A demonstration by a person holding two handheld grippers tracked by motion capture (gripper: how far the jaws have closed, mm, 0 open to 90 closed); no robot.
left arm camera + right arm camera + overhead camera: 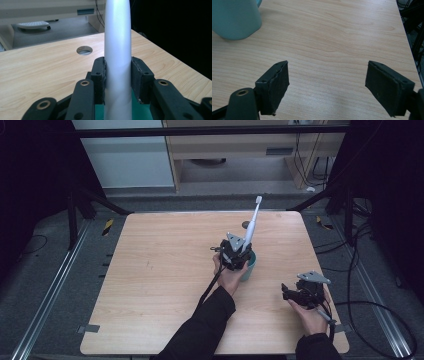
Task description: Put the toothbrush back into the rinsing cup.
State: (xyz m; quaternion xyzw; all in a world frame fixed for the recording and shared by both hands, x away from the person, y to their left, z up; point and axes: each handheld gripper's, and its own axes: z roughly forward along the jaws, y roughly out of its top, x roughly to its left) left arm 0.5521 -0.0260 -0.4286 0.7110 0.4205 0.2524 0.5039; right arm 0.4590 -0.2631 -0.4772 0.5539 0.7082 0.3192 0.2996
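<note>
Upright | left gripper (235, 256) clamped toothbrush (252, 226) above teal cup (249, 266), axis leaning far-right | right gripper (300, 295) agape, empty, near.

Lab recording rig: wooden table (165, 270) inside black frame (210, 131), floor rails (47, 292), loose cables (370, 307)

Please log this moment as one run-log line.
left gripper: shut on toothbrush over teal cup | right gripper: open, empty, above table
</note>
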